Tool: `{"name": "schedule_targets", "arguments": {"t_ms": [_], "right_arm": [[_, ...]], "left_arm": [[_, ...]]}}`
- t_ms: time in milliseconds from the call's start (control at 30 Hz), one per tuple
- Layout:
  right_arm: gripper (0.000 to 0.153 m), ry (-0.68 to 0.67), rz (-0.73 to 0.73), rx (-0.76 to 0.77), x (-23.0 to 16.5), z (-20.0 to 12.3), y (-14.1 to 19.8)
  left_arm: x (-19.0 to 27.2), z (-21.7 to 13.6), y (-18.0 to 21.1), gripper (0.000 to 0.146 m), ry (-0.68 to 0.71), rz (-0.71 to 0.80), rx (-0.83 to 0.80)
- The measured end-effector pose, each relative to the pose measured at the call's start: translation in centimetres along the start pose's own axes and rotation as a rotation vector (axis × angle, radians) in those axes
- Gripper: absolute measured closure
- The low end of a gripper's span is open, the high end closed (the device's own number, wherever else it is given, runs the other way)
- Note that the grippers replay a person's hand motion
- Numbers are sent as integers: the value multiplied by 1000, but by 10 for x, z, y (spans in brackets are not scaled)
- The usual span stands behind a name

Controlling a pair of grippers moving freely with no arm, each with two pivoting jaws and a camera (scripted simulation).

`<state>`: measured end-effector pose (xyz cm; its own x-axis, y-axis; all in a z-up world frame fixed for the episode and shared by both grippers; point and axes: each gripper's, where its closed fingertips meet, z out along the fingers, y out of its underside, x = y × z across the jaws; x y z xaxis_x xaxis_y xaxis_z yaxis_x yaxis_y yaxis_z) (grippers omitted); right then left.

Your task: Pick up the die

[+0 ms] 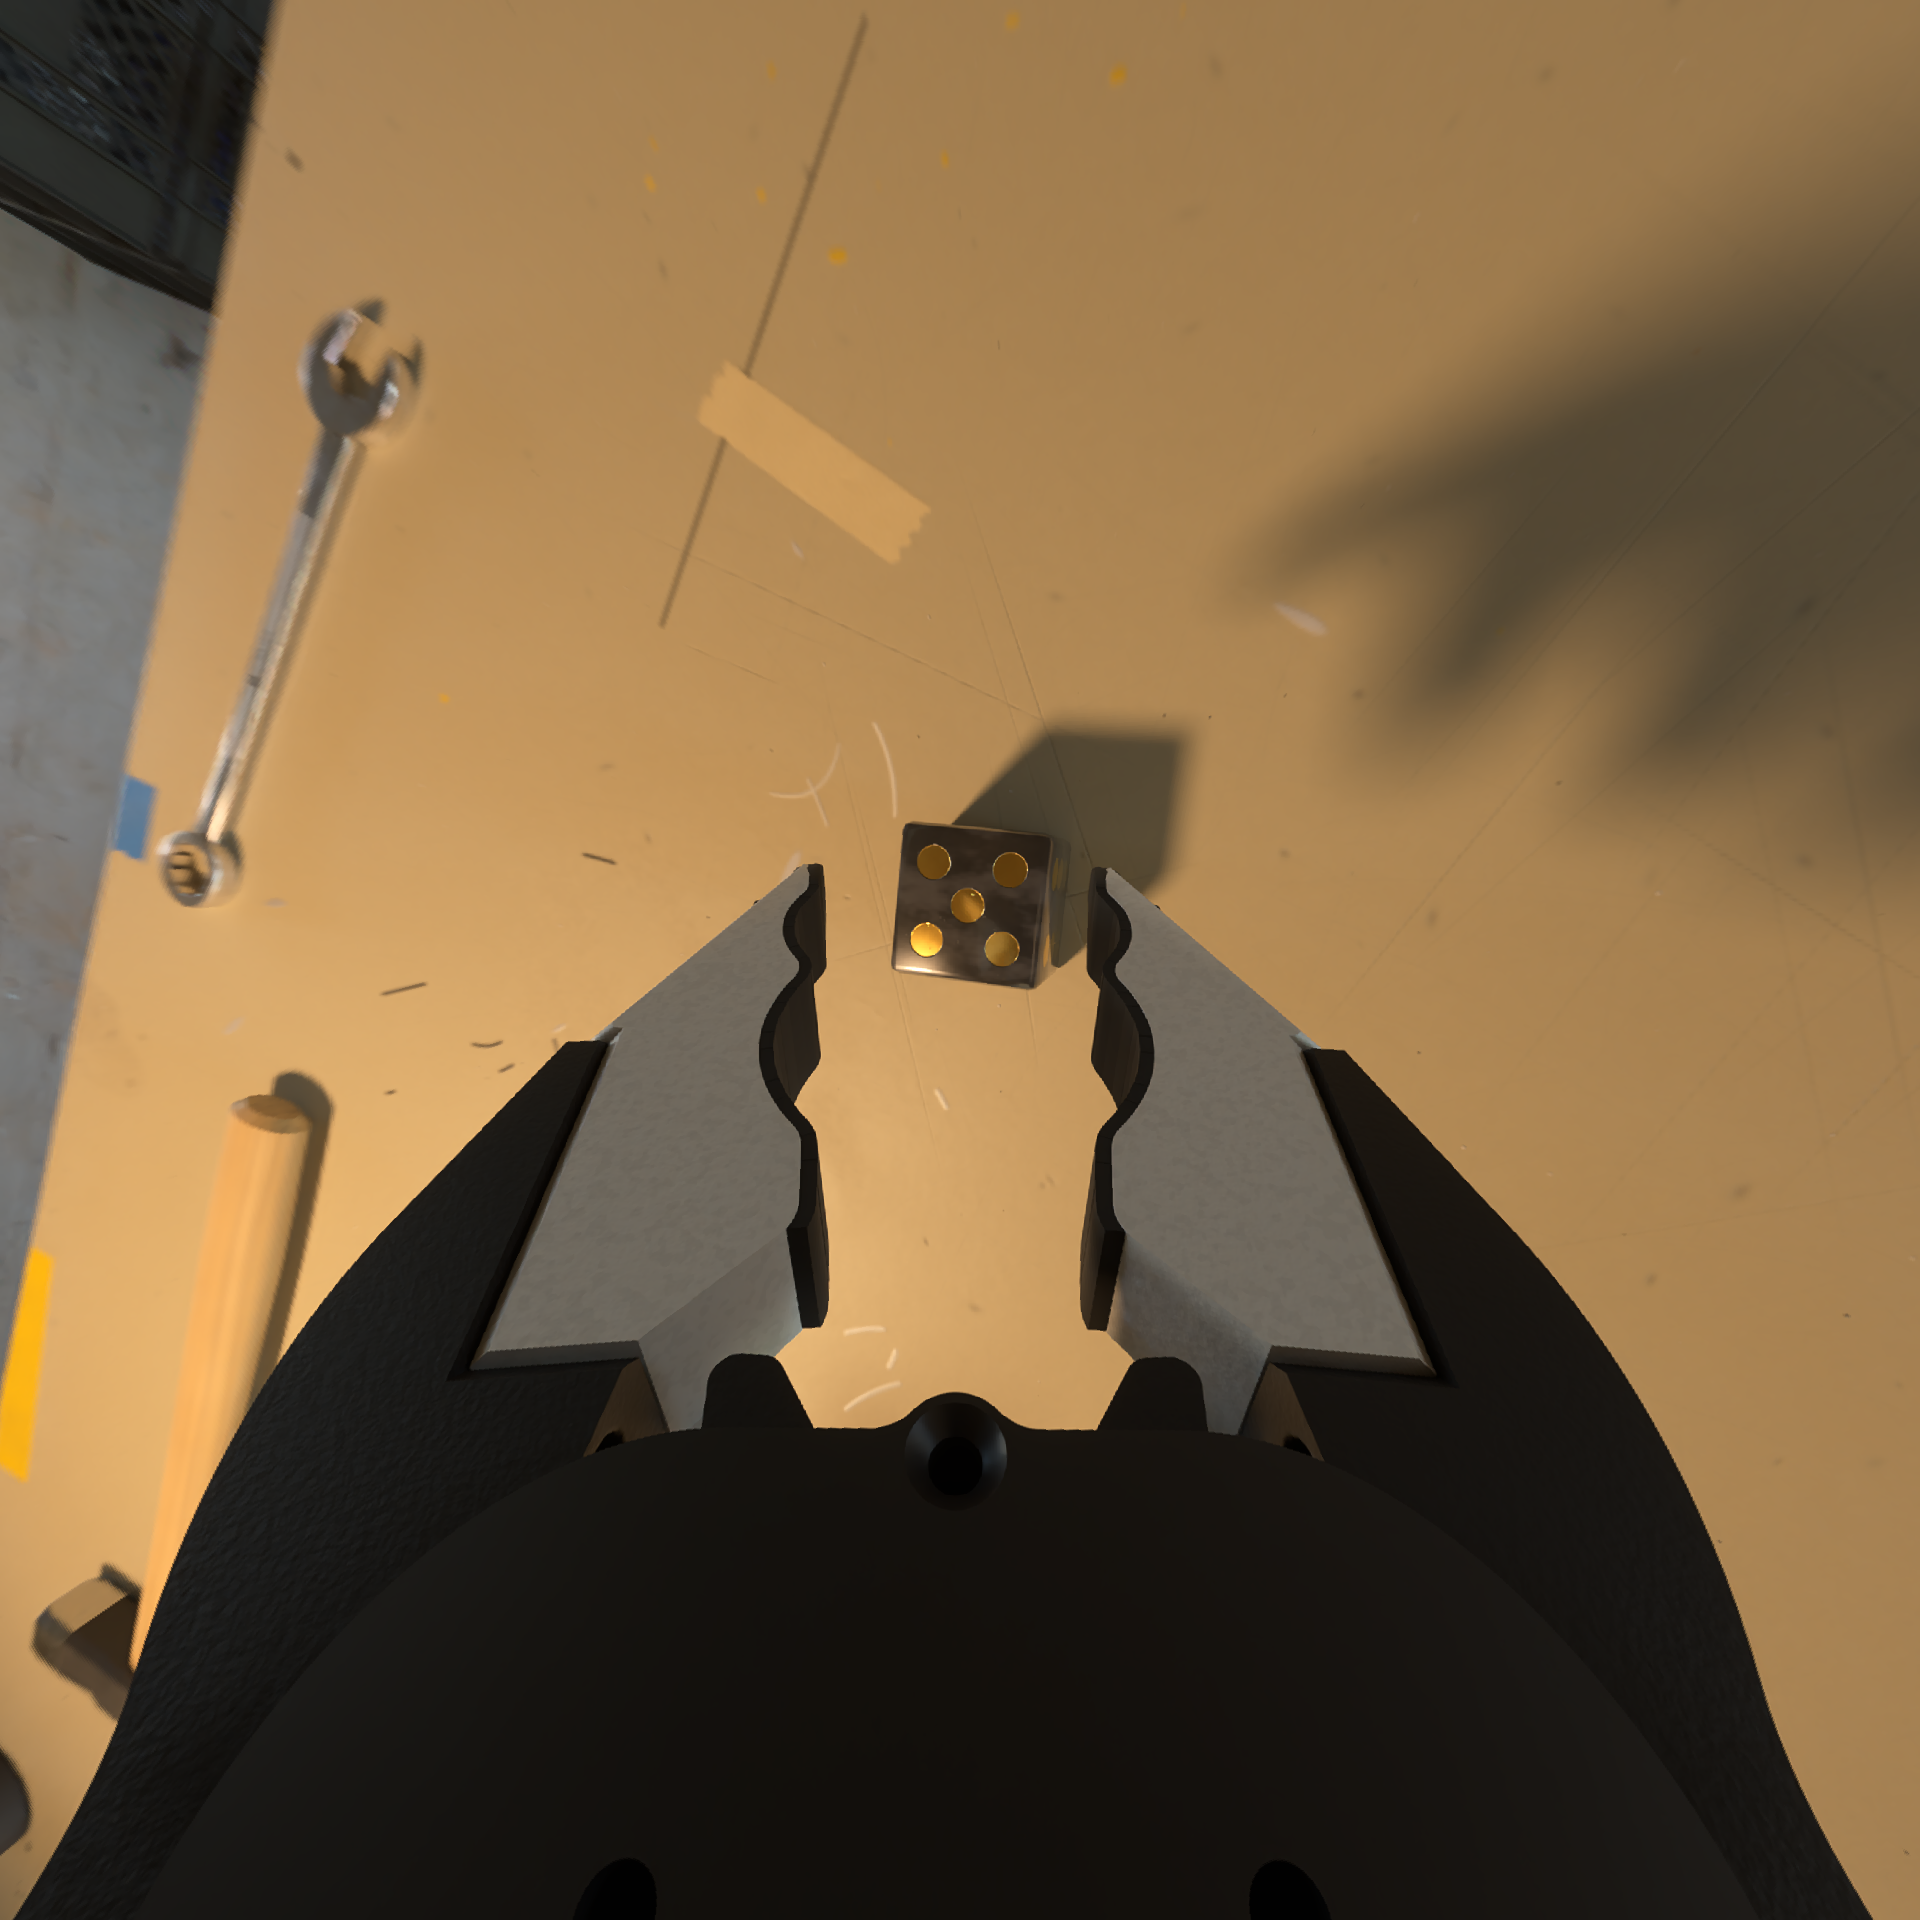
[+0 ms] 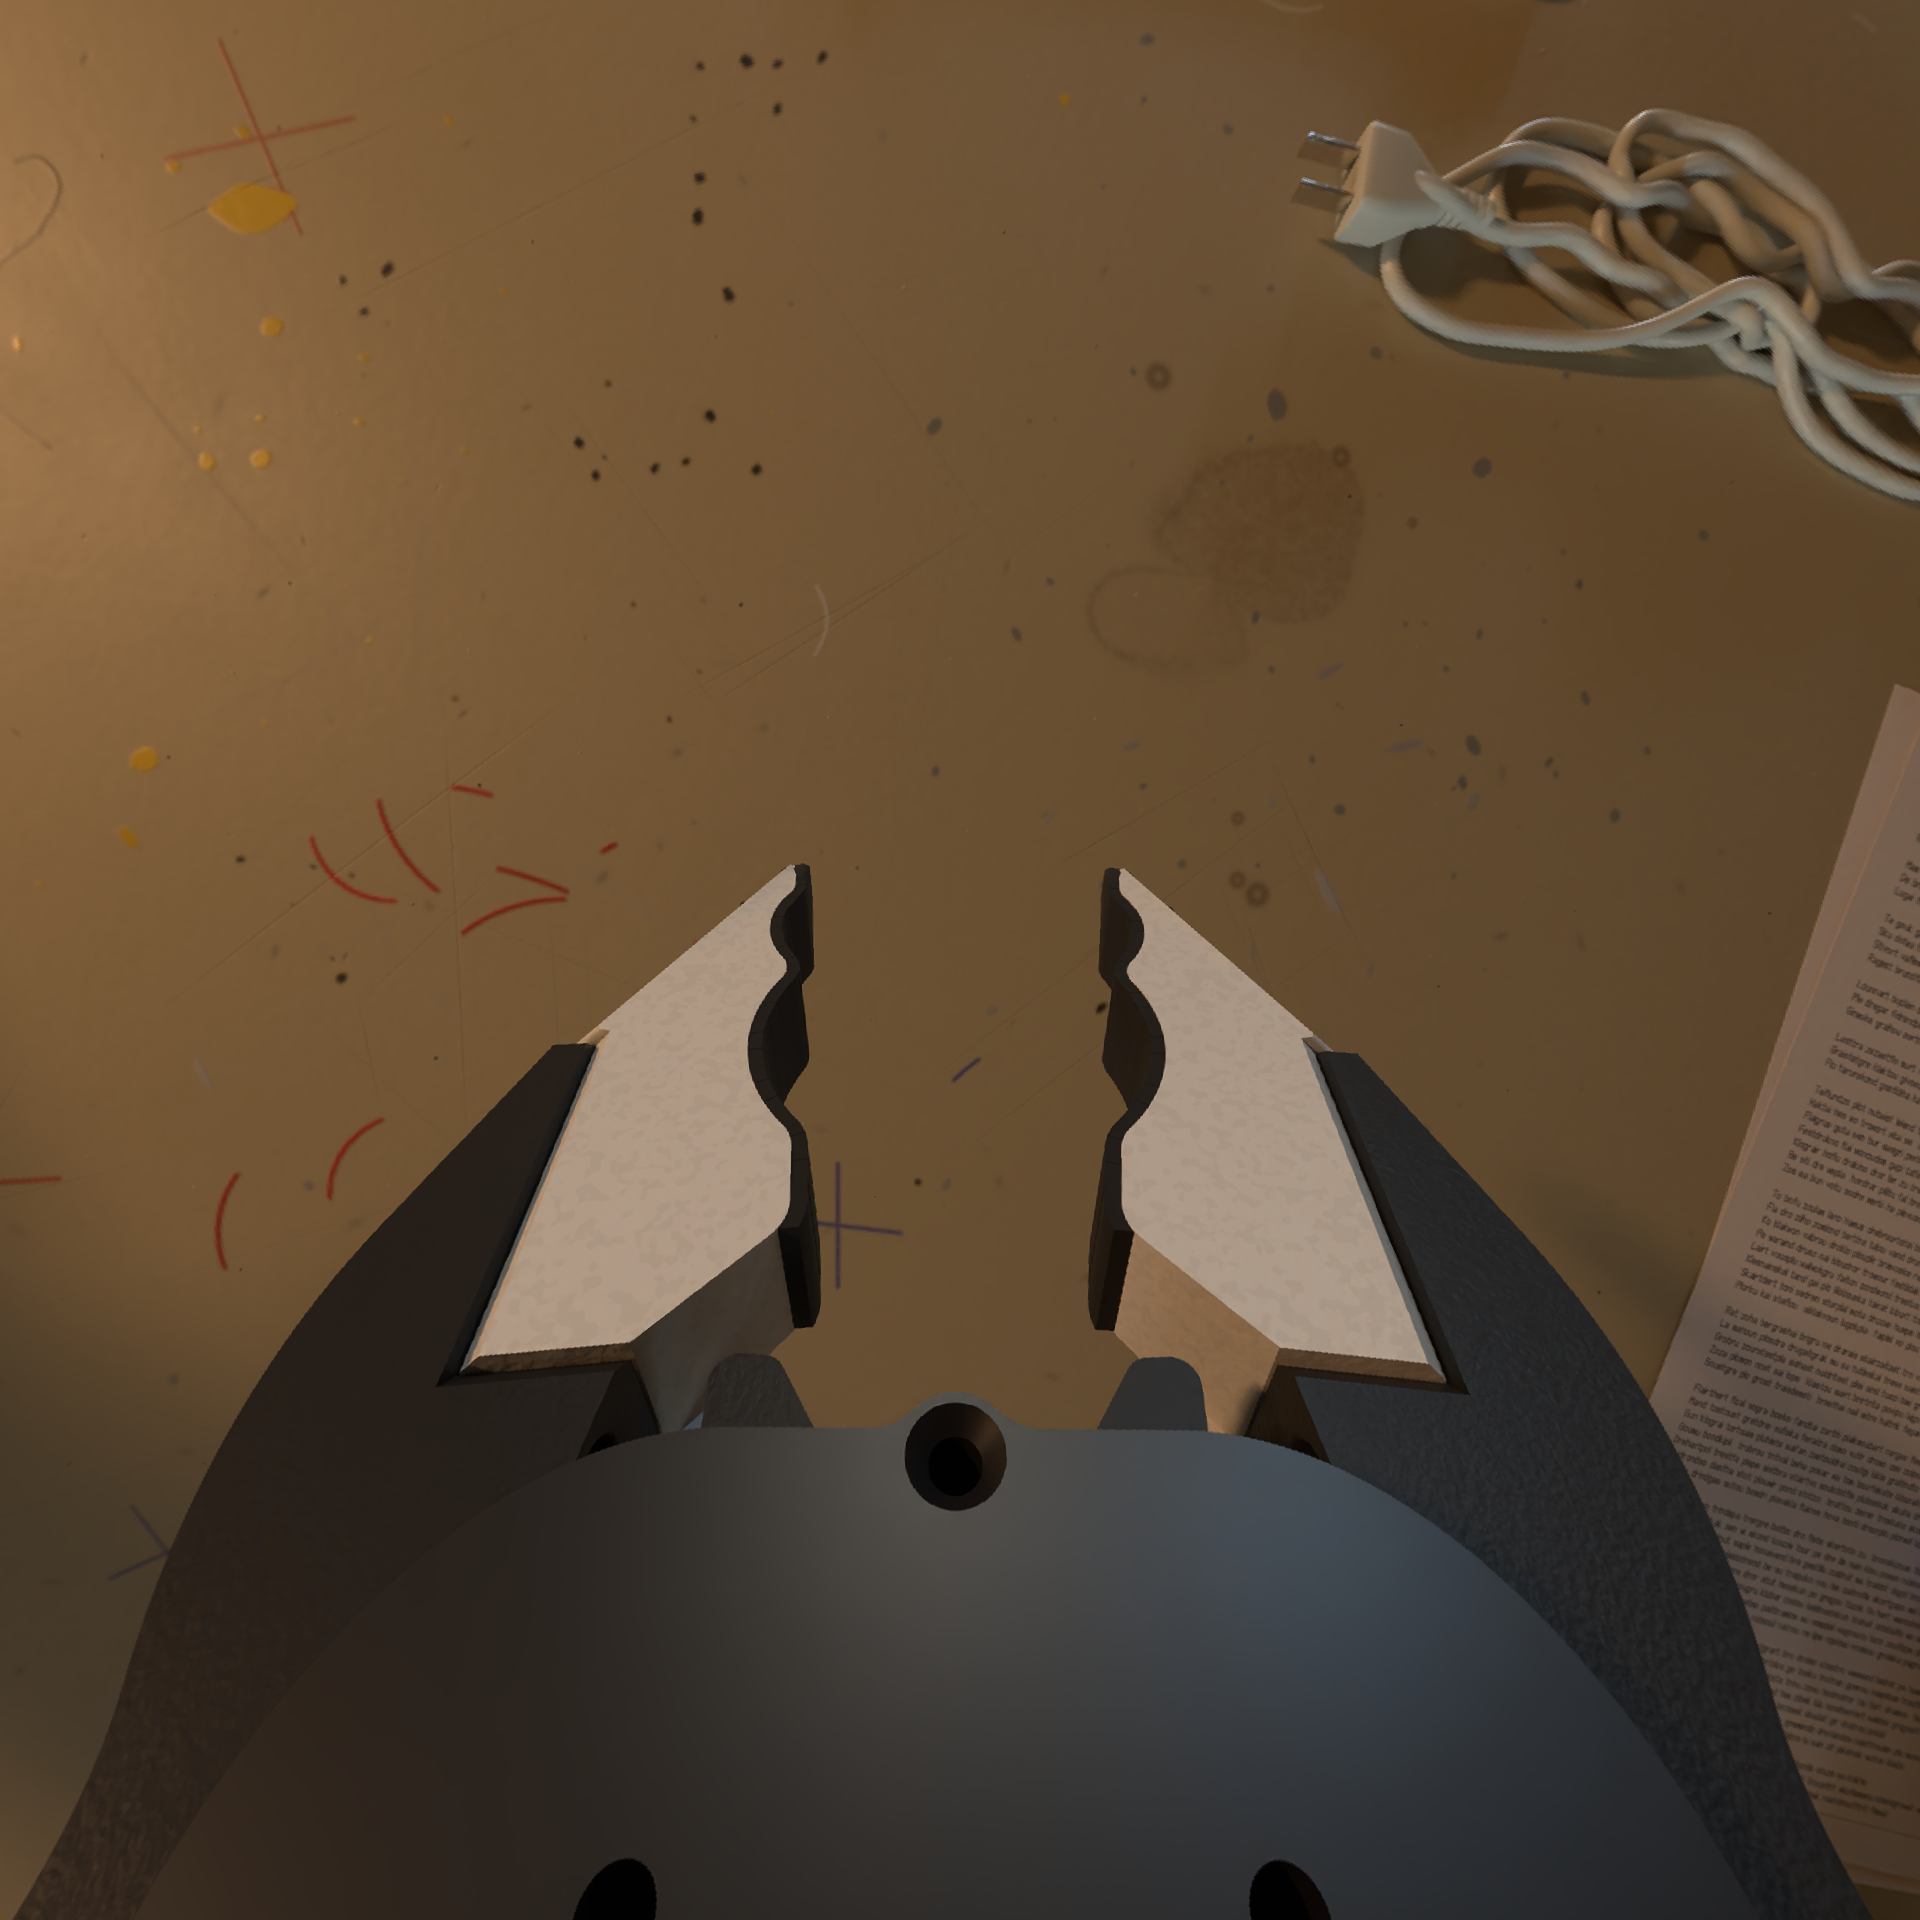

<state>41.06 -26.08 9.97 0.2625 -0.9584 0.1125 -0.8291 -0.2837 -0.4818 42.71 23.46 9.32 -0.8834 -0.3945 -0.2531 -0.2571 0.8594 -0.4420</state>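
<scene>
Left wrist view — left gripper point(image 1: 956, 883): fingers spread wide, nothing held; tips sit either side of die point(image 1: 971, 906), not touching it. Die: dark metallic cube w/ gold pips, five-pip face up, resting on tan tabletop point(image 1: 1351, 312), between the fingertips, slightly nearer the right-hand one; its shadow falls up-right on the surface. Larger soft shadow across upper right of tabletop. Wrench point(image 1: 278, 613): silver combination type, lying flat at left, well apart from die, open end toward top of frame, ring end toward bottom. Masking-tape strip point(image 1: 812, 462): pale, stuck diagonally over a thin dark line, above die. Wooden handle point(image 1: 234, 1320): pale, round, lower left, partly hidden by gripper body; grey head piece point(image 1: 88, 1642) at its lower end, type unclear. Dark crate point(image 1: 114, 125), top-left corner, off the table edge. Grey floor point(image 1: 62, 520) along left, w/ blue and yellow tape marks.

Right wrist view — right gripper point(image 2: 956, 883): fingers apart, wide, empty; bare surface between them. Die not in this view. Tabletop point(image 2: 727, 520): tan, dim, marked w/ red scribbles, yellow blobs, black specks, ring stain. Power cord point(image 2: 1662, 281): white, bundled, two-pin plug toward left, upper right. Printed sheet point(image 2: 1829, 1247): white paper, right edge, partly cut off
</scene>
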Motion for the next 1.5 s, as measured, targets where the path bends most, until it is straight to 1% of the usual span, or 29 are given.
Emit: {"name": "schedule_targets", "arguments": {"t_ms": [100,200,400,533,667,867,933,1033,1100,1200,1267,1333,1367,1400,1433,1500], "right_arm": [[97,-10,-6,-11,-2,0,2],[97,-16,-11,-7,-4,-2,1],[97,-25,-18,-10,-7,-6,2],[97,-52,-25,-19,-12,-4,4],[97,-92,-32,-34,-18,-1,5],[97,-104,-49,-56,-23,3,8],[97,-106,-56,-59,-25,4,8],[97,-105,-70,-73,-27,5,10],[97,-102,-77,-77,-27,4,10],[97,-91,-77,-61,-26,1,7],[97,-65,-77,-33,-23,-4,2],[98,-26,-85,18,-20,-11,-7],[99,7,-107,63,-19,-18,-15],[101,55,-146,133,-19,-26,-27],[103,97,-200,227,-25,-37,-41],[104,110,-313,428,-51,-62,-65]], "left_arm": [[-1,22,12,93,46,2,-59],[4,35,23,91,101,0,-121],[14,50,25,87,199,1,-124],[12,59,33,87,188,22,-186],[13,68,34,88,207,32,-183],[11,66,48,95,198,18,-247],[9,67,47,98,186,25,-245],[10,67,45,98,190,23,-248],[7,62,44,98,176,8,-270],[-10,42,34,98,71,-19,-236],[-32,20,23,98,-82,-38,-183],[-54,-7,7,98,-246,-89,-104],[-61,-21,-4,98,-295,-127,-50],[-62,-34,-16,98,-314,-164,18],[-59,-46,-32,98,-298,-198,103],[-43,-67,-72,98,-188,-252,314]]}}
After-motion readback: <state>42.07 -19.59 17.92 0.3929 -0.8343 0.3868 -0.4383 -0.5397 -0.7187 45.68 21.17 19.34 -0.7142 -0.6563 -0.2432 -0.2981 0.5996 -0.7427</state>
